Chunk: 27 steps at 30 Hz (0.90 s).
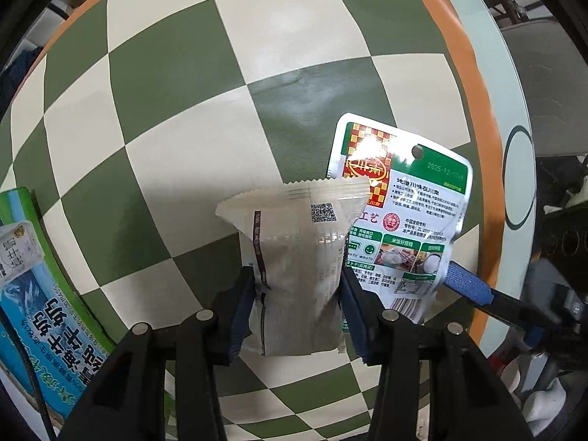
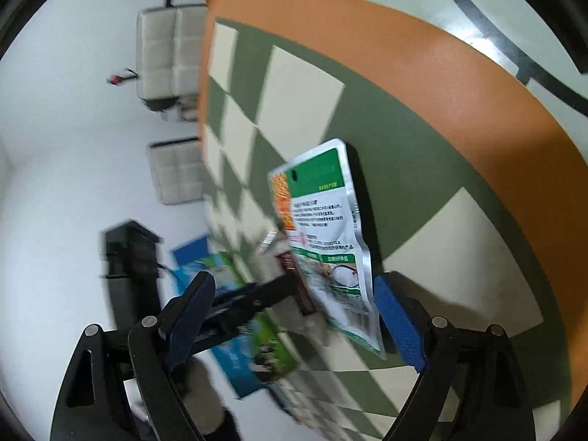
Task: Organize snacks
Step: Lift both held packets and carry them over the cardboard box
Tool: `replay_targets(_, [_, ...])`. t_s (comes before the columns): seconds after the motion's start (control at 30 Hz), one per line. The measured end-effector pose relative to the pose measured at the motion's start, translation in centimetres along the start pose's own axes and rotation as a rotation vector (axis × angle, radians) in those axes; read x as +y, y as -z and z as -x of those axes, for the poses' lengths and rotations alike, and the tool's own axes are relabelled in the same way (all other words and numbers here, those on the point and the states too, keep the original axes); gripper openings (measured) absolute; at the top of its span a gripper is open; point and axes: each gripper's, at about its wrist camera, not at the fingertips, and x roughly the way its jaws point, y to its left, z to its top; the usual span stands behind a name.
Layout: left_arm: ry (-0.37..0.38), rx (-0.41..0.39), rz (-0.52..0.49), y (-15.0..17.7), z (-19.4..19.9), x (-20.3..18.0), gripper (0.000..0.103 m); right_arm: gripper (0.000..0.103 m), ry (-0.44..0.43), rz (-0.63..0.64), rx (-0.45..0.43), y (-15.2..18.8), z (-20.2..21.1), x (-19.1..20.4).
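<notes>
My left gripper (image 1: 297, 286) is shut on a pale translucent snack packet (image 1: 294, 257) and holds it upright above the green and cream checked mat (image 1: 183, 73). A green, white and red foil pouch (image 1: 404, 213) stands tilted just behind and to the right of that packet. My right gripper (image 2: 294, 316) is open. The pouch (image 2: 327, 242) hangs between its blue pads, close to the right pad (image 2: 398, 319). I cannot tell what holds the pouch up. The left gripper with its packet (image 2: 272, 261) shows blurred behind the pouch in the right wrist view.
A blue and green milk carton box (image 1: 33, 294) lies at the left edge of the mat; it also shows in the right wrist view (image 2: 235, 312). The mat has an orange border (image 2: 477, 92) on a pale round table. Cushioned seats (image 2: 165, 55) stand beyond the table.
</notes>
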Motion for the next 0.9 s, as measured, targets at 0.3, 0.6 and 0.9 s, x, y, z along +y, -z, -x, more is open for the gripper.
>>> replay_targets(0.3, [0.025,-0.001,0.016,0.4,0.5,1.9,0.044,0.06,-0.164,0.013,0.028,0.1,0.3,-0.9])
replay_targets(0.6, [0.006,0.0,0.012,0.1,0.0,0.9,0.044,0.057,0.094,0.133,0.09,-0.2,-3.7,0.9])
replay_targets(0.9, [-0.036,-0.018,0.019,1.3,-0.5,0.9,0.044,0.013,0.183,0.196,-0.009,0.4,-2.9,2.2])
